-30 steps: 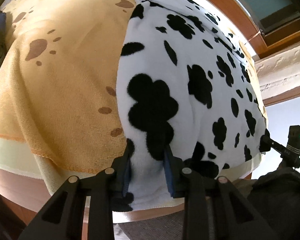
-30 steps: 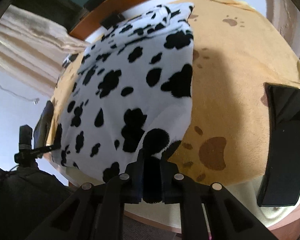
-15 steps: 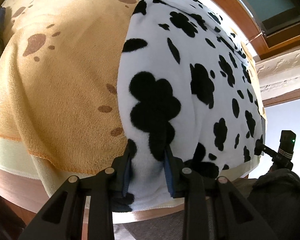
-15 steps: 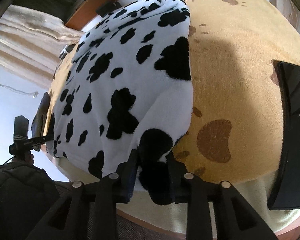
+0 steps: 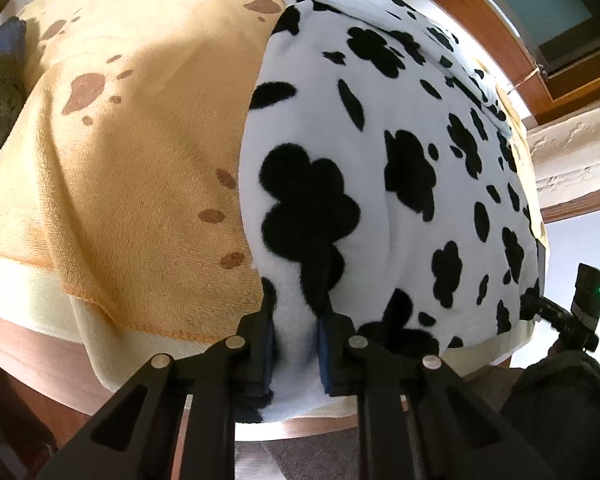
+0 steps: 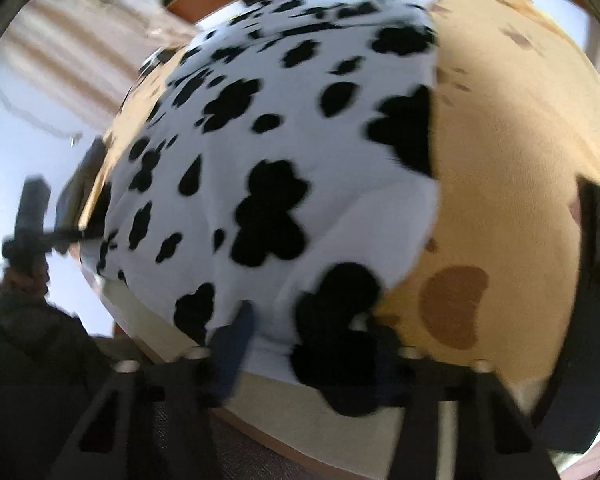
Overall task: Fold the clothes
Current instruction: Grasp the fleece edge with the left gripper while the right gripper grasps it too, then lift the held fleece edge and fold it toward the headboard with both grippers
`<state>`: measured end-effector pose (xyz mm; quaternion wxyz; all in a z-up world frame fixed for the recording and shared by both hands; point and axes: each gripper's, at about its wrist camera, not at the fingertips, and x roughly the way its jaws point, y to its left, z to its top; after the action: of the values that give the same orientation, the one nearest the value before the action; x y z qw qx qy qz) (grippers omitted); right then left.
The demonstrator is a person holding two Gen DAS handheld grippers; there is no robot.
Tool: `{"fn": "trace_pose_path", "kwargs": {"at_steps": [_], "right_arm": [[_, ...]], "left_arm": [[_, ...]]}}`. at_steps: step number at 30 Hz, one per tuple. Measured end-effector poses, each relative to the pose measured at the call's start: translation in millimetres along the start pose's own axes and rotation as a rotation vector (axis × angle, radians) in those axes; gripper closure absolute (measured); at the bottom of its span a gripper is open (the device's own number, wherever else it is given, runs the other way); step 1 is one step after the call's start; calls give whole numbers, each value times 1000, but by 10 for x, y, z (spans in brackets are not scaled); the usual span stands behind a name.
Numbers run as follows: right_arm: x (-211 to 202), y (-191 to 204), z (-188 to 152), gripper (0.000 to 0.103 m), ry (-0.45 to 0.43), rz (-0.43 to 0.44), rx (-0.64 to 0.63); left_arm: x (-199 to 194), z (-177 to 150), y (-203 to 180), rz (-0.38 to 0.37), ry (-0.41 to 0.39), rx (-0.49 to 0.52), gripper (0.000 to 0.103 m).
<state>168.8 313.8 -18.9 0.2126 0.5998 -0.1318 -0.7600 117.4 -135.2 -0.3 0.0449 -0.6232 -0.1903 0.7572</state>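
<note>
Left tool (image 5: 296, 344): jaws closing, pads pinching the near hem of the cow-print fleece garment (image 5: 380, 168). Right tool (image 6: 312, 344): jaws opening, spread wide, the same hem loose between them. Garment: spread flat on the paw-print blanket (image 5: 132, 152), hem overhanging its near edge. Black slab (image 6: 596, 280): right of garment, on blanket.

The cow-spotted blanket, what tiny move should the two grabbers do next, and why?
Probably the right gripper should close on the near hem of the cow-spotted blanket before any lifting. The left gripper is closing, with a bunch of that hem between its pads. The right one's jaws are opening, wide apart around the cloth, so lifting now would likely raise one corner only.
</note>
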Motion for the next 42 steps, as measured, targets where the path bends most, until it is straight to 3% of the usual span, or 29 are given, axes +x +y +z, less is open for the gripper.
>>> {"fn": "trace_pose_path", "kwargs": {"at_steps": [3,6,14,24,32,42], "right_arm": [[-16,-82,18,83,11,27,38],[-25,-128,37,87,23,45,60],[-498,36,140,89,-77,135,109],[-896,170,804,89,-241,265,142],[-1005,117,1193,89,-302,236,165],[-920,-75,1988,89,-399,200,210]], "left_arm": [[14,12,-9,2,6,6,85],[-3,53,15,-30,16,1,86],[-447,347,-16,-216,-42,-30,87],[-958,1057,-63,-436,-173,-102,87],[-993,1487,13,-518,-192,-138,87],[-730,2407,19,-632,-222,-231,87]]}}
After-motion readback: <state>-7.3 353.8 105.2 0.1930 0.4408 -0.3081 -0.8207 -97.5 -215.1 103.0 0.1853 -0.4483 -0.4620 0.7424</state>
